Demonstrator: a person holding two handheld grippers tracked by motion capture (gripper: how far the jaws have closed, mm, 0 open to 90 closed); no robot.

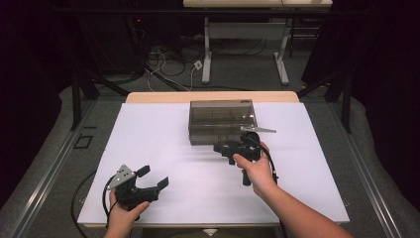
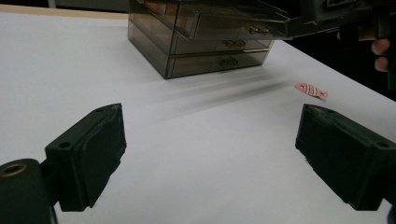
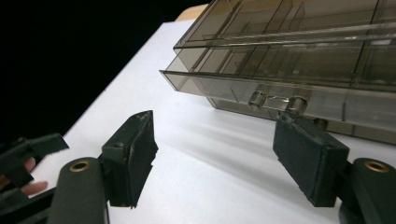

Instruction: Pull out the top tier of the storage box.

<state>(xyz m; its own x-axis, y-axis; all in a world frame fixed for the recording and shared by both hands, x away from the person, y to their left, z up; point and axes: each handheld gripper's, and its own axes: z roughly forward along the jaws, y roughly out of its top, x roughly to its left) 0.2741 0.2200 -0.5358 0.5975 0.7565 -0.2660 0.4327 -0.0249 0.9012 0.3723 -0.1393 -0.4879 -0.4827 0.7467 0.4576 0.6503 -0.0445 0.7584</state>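
Drawer unit (image 1: 222,121) of smoky clear plastic sits at the worktop's (image 1: 163,148) far middle, its top drawer (image 3: 280,95) pulled partly out. Right hand-held gripper (image 1: 232,147) hovers just before that drawer's handle (image 3: 276,101), jaws apart, gripping nothing. Left hand-held gripper (image 1: 153,177) rests near the front edge, jaws wide, empty. Small pink striped piece (image 2: 311,89) lies on the worktop.

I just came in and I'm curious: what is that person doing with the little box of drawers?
A person holds a tool in each hand at a white table. The right tool sits open in front of the smoky plastic drawer box, whose top drawer is pulled out a bit; nothing is between its jaws. The left tool waits open nearer the person. A small pink striped candy lies on the table.
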